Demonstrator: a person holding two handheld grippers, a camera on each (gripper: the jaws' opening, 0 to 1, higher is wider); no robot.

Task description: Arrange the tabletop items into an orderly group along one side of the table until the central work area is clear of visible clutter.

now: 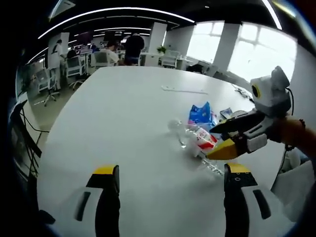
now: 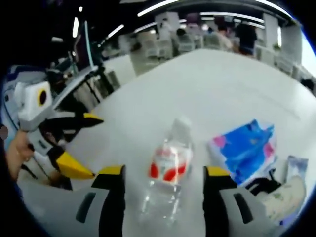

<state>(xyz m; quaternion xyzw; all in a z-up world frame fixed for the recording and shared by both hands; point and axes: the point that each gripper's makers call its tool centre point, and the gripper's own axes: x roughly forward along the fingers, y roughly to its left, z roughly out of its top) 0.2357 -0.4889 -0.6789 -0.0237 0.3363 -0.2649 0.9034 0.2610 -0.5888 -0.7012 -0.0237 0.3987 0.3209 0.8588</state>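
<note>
Bottle (image 2: 170,170) of clear plastic, red-labelled, lies on the smooth white surface (image 1: 128,123) between the right tool's (image 2: 163,177) wide jaws; crinkled blue packet (image 2: 244,150) alongside. Left tool (image 1: 168,177) wide, empty.

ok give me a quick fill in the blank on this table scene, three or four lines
1. The plastic bottle lies on its ____ on the white table.
2. The bottle's label is white and ____.
3. The right gripper has its jaws open on either side of the ____.
4. The packet beside the bottle is mostly ____.

Missing words: side; red; bottle; blue
</note>
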